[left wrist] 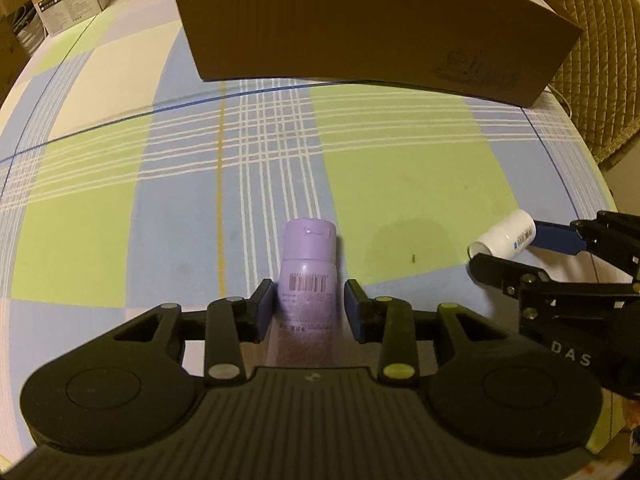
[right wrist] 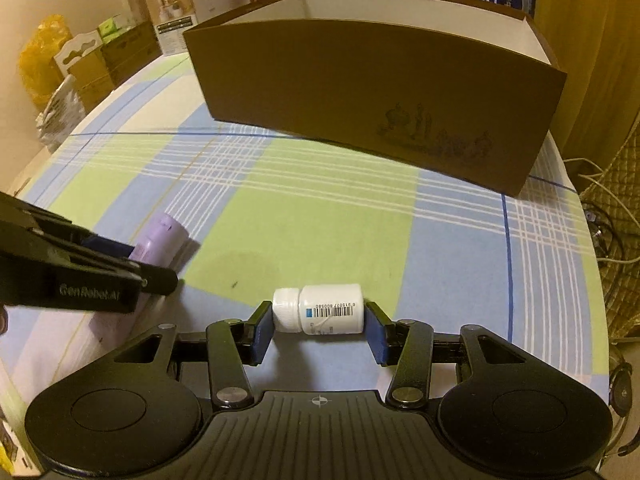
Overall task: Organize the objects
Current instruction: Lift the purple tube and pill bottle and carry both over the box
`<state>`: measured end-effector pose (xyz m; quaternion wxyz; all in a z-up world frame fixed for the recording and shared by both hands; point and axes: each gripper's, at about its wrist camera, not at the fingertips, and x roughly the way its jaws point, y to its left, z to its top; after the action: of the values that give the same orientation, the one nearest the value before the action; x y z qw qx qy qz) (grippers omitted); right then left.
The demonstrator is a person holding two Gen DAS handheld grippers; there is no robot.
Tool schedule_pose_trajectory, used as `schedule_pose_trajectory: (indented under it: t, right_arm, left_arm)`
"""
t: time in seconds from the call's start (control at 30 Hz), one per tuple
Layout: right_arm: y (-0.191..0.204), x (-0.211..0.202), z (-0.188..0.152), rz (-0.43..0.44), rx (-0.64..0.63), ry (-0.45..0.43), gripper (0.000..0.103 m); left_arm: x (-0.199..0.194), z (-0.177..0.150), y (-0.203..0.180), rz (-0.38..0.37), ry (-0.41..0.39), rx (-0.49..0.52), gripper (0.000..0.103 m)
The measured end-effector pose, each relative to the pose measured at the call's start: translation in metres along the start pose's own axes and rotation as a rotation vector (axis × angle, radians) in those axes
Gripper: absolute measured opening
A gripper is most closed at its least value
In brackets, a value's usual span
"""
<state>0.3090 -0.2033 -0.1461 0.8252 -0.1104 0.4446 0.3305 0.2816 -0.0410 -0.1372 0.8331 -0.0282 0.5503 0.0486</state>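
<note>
The left gripper [left wrist: 308, 304] is standing low over the tablecloth [left wrist: 400, 184], w/ the purple bottle [left wrist: 307, 276] lying between its two fingers. The bottle's long axis is running along the fingers, straight away from the camera, and the cap end is pointing toward the brown box [left wrist: 360, 28]. The barcode side is facing up. The left pad is touching or almost touching the bottle; the right pad is showing a narrow gap, so the jaws are set narrow around it but not closed on it. In the right wrist view the same bottle [right wrist: 162, 240] is lying at the left, partly hidden behind the left gripper [right wrist: 154, 272].

The right gripper [right wrist: 319, 322] is having the white bottle [right wrist: 320, 309] between its fingers. This bottle is lying on its side, long axis going across, from finger to finger. The ribbed cap is pointing left and is touching the left pad; the base is at the right pad, but I cannot tell if it is really pressed. The barcode label is facing the camera. The opening is medium, about the bottle's length. From the left wrist view, the white bottle [left wrist: 502, 239] is lying at the right, between the right gripper's [left wrist: 504, 246] fingers.

Both bottles are lying on the cloth, well apart, near the front of the table. The box [right wrist: 360, 92] is standing open at the far side.
</note>
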Motion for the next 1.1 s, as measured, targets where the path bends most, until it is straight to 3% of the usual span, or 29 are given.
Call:
schedule_pose_trajectory:
  t: [0.57, 1.1]
  right_arm:
    - [0.011, -0.009, 0.003, -0.063, 0.077, -0.025, 0.045]
    - [0.027, -0.016, 0.011, -0.045, 0.099, -0.044, 0.045]
  left_arm:
    - [0.002, 0.001, 0.013, -0.059, -0.005, 0.066, 0.028]
    - [-0.014, -0.001, 0.057, -0.073, -0.041, 0.018, 0.027]
